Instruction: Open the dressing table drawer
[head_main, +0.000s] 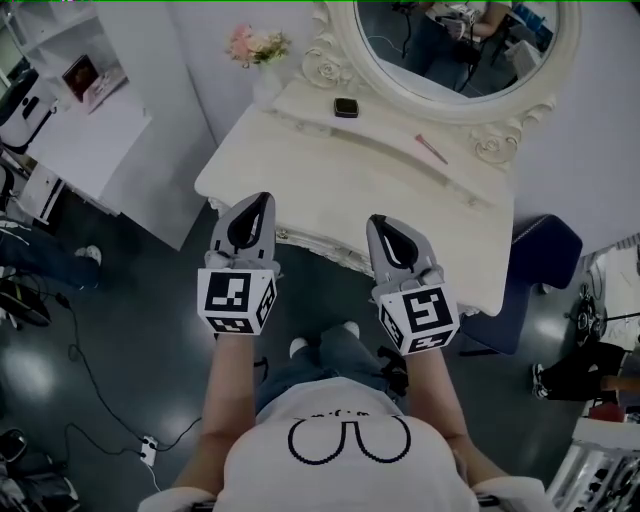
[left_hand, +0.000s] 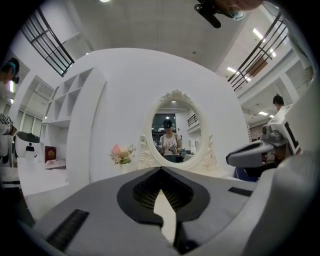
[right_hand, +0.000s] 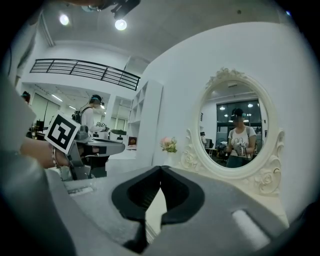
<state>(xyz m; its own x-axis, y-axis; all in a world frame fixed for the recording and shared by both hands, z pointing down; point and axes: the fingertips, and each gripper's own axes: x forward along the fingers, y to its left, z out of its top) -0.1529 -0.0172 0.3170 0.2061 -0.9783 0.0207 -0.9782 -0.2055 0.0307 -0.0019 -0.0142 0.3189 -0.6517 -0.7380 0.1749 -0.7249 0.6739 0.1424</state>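
Note:
The white dressing table (head_main: 300, 150) with its oval mirror (head_main: 455, 50) stands in front of me. Its carved front edge (head_main: 322, 250) runs between my two grippers, and the drawer face below it is hidden from the head view. My left gripper (head_main: 265, 197) is shut and empty, with its tips at the table's front left edge. My right gripper (head_main: 377, 220) is also shut and empty, with its tips over the front edge further right. The left gripper (left_hand: 161, 169) points level at the mirror (left_hand: 175, 131). The right gripper (right_hand: 160, 167) also faces the mirror (right_hand: 239, 132).
On the tabletop are a vase of pink flowers (head_main: 258, 45), a small dark box (head_main: 346, 107) and a thin pink stick (head_main: 431, 149). A blue seat (head_main: 545, 250) stands right of the table and a white shelf unit (head_main: 85, 110) left. Cables (head_main: 80, 370) lie on the floor.

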